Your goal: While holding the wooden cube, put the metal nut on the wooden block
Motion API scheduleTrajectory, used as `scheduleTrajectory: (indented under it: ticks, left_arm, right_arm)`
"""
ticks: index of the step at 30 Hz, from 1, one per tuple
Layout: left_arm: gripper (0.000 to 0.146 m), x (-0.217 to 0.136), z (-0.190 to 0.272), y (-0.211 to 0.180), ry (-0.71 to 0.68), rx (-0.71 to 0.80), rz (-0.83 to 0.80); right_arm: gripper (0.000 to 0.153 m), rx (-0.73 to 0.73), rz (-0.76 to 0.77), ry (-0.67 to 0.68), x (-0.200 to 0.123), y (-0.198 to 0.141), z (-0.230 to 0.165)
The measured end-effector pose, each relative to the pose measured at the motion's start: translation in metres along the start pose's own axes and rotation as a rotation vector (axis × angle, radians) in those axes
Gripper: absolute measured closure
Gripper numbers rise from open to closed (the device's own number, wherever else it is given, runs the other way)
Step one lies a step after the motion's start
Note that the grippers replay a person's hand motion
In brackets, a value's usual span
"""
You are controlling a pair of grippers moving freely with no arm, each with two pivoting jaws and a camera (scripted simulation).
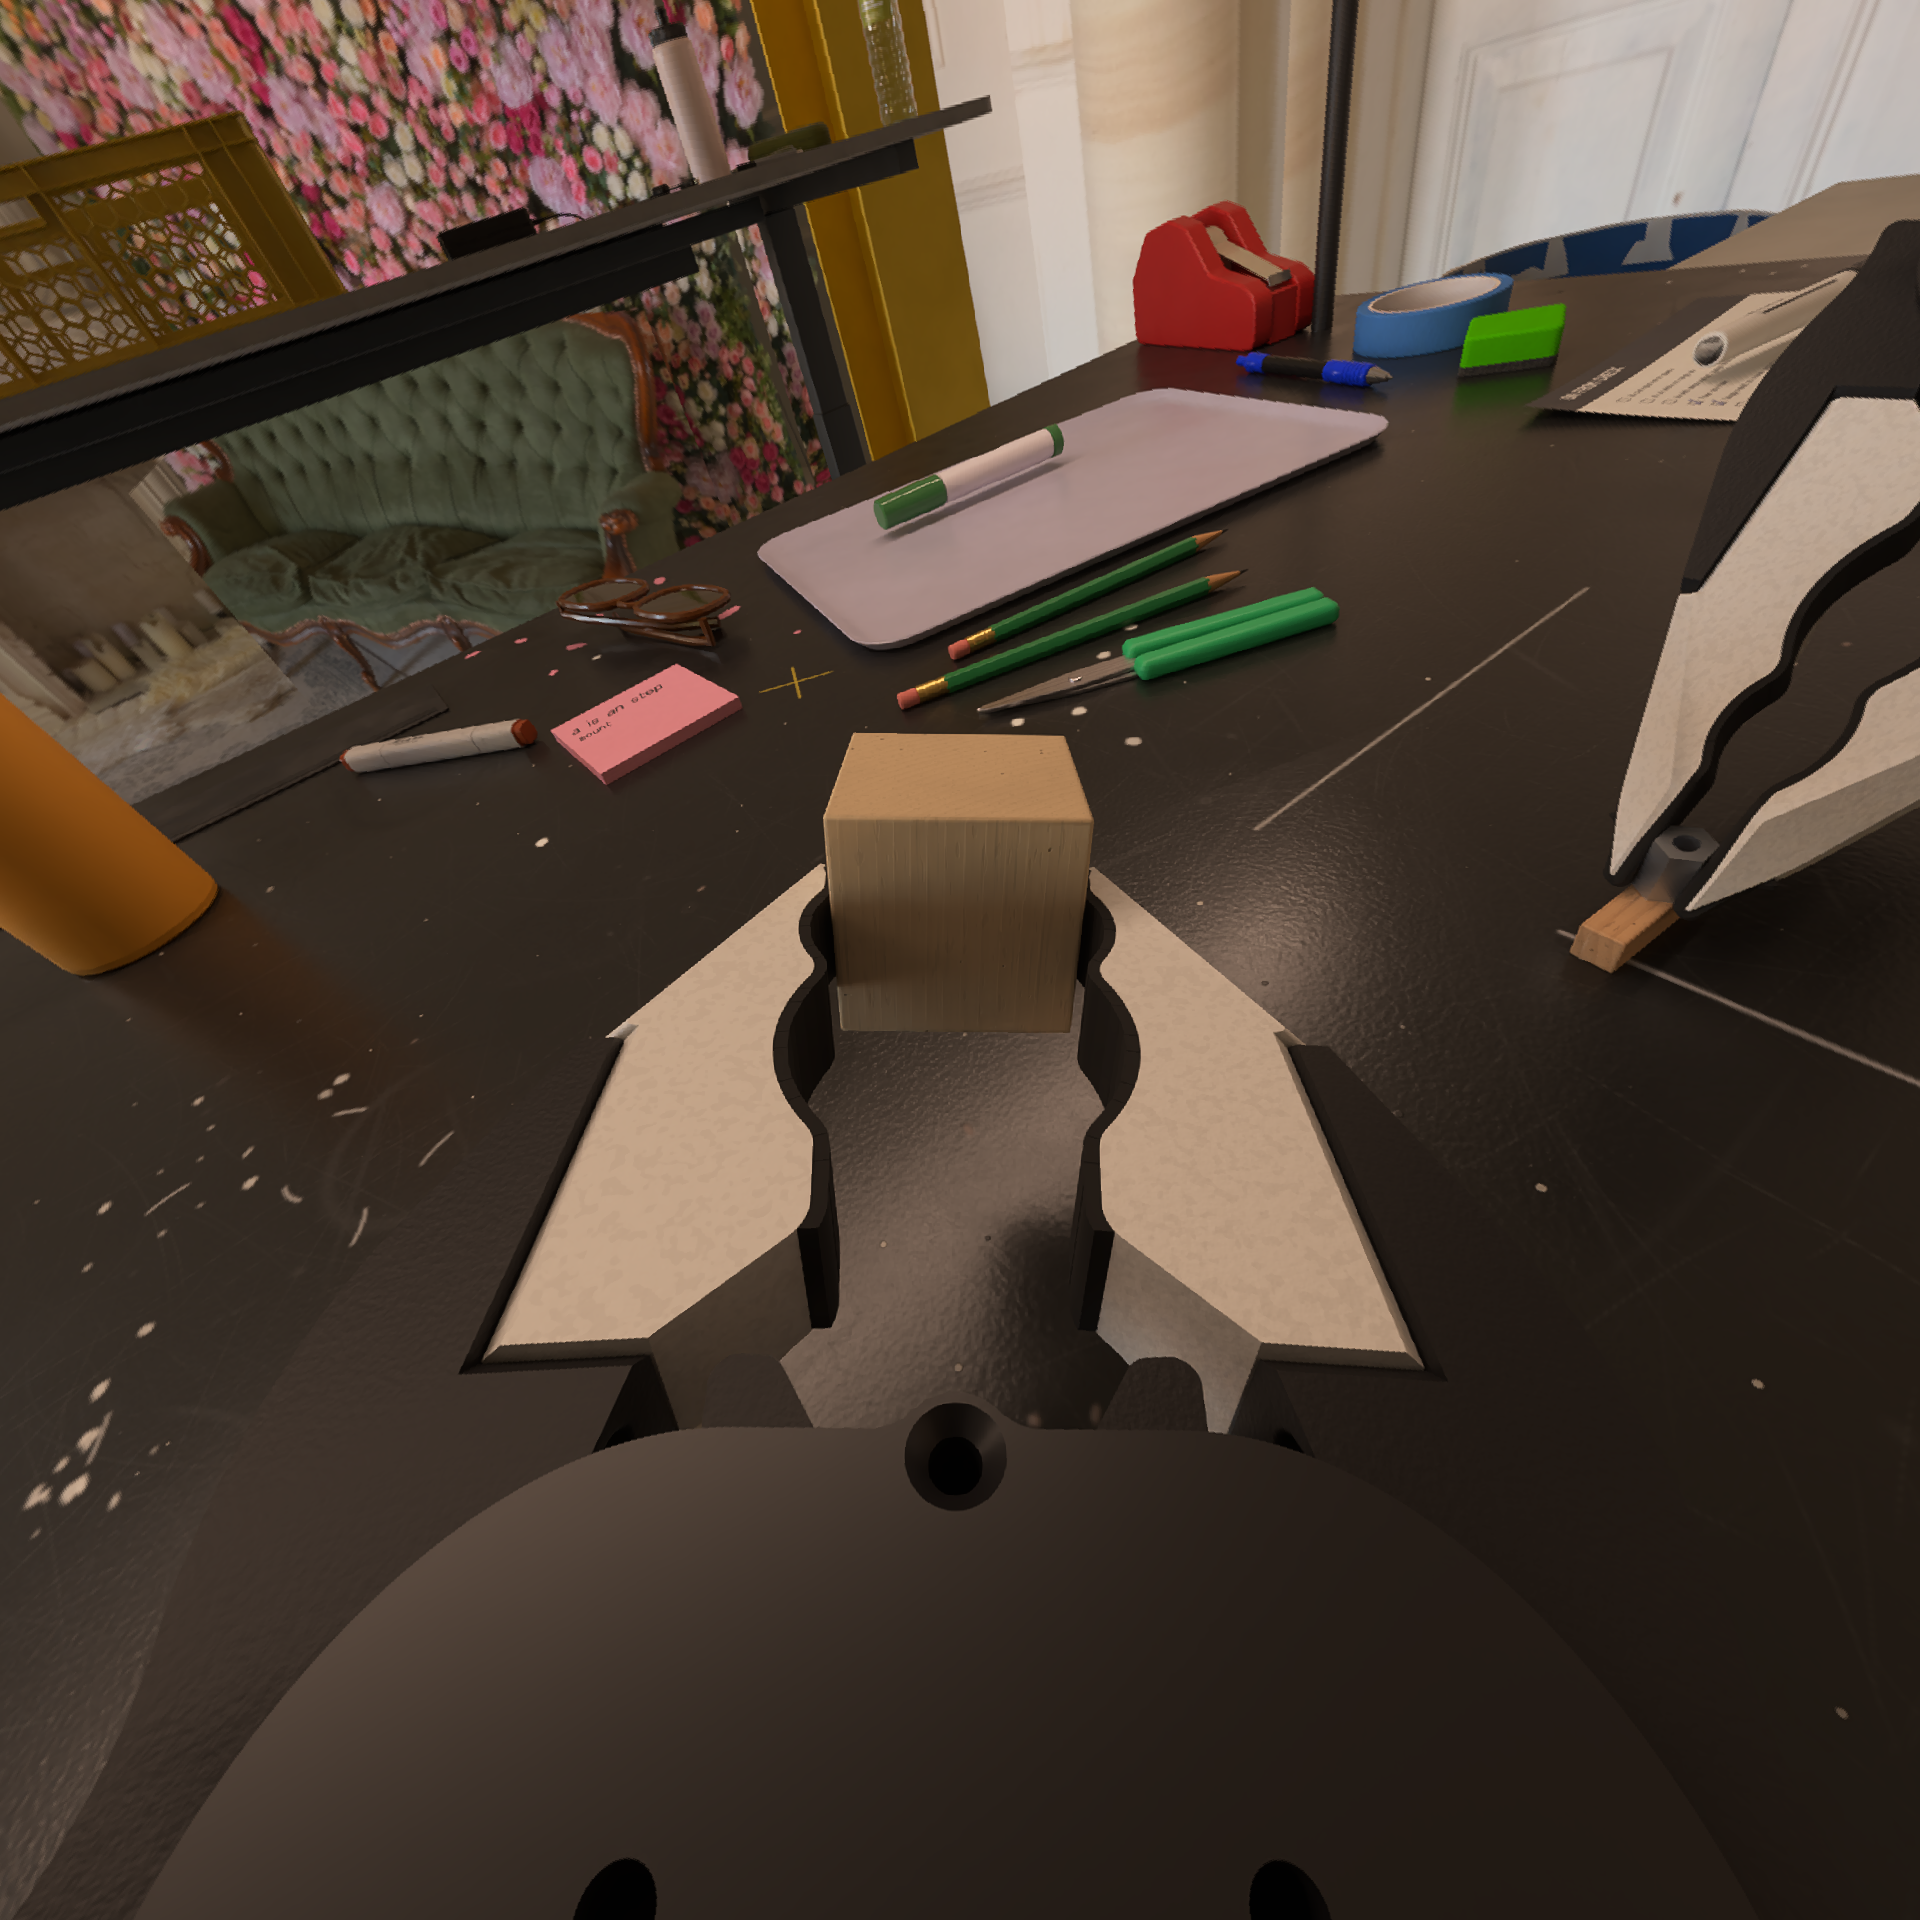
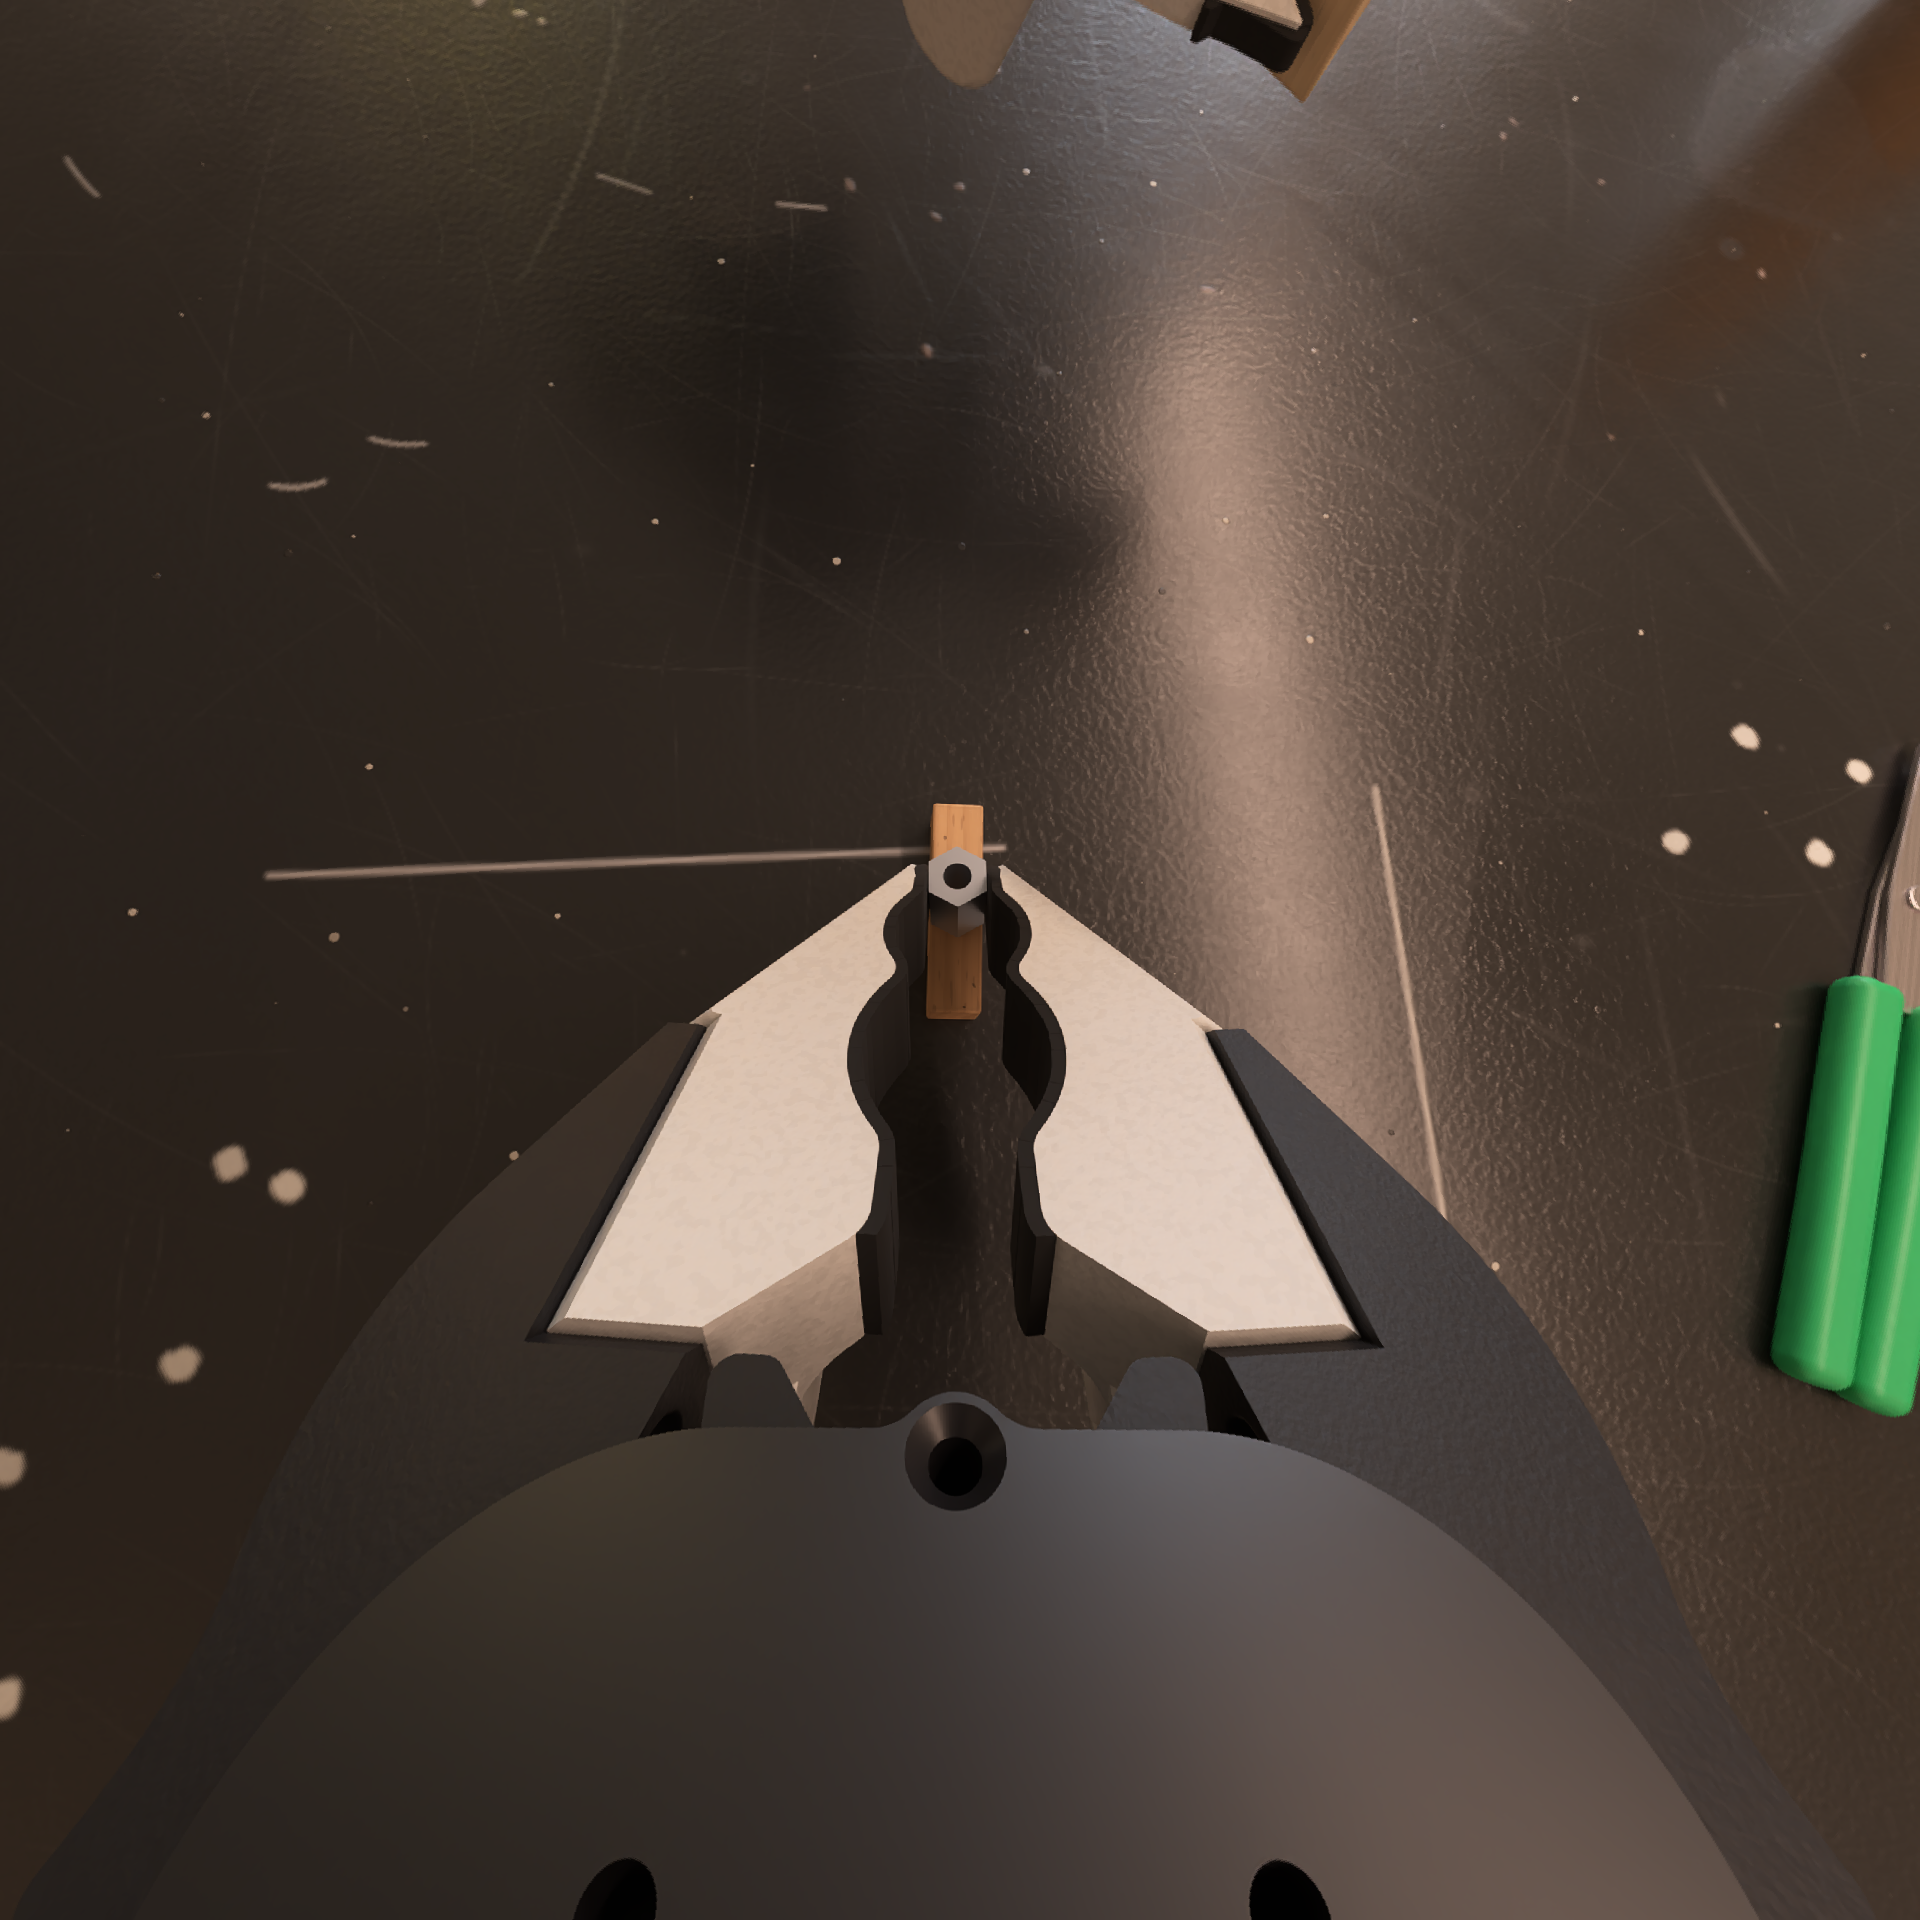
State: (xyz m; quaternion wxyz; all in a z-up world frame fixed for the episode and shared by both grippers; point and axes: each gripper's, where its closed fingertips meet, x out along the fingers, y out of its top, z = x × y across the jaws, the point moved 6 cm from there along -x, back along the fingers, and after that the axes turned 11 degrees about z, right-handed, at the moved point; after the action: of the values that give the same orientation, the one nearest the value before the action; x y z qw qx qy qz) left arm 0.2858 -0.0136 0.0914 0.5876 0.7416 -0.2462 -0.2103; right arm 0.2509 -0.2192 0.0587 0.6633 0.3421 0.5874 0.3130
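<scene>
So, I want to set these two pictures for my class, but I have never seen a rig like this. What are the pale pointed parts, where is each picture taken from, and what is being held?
Each picture comes from a camera mounted on a gripper, looking forward along its two pale fingers. The left gripper has its jaws shut on a wooden cube, above a dark table. The right gripper looks straight down and pinches a small metal nut just over a thin wooden block lying on the table. It also shows at the right edge of the left camera's picture. Farther back lie a grey tray holding a green marker, two green pencils, scissors, a pink note pad and glasses.
</scene>
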Motion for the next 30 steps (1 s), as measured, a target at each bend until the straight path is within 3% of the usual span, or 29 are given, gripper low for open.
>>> scheduleTrajectory:
  ticks: [16,20,30]
  left_arm:
    - [0.102,-0.0001,0.0003,-0.0001,-0.002,0.003,-0.001]
    - [0.102,-0.0003,0.0003,-0.0001,-0.001,0.004,-0.001]
    - [0.102,-0.0006,0.0003,0.0001,-0.001,0.004,-0.001]
  right_arm:
    - [0.143,0.016,0.032,-0.011,-0.0042,-0.0009,0.0025]
    - [0.134,0.035,0.053,-0.002,-0.006,-0.0016,0.0038]
    - [0.134,0.018,0.036,0.0,0.0013,-0.0017,0.0017]
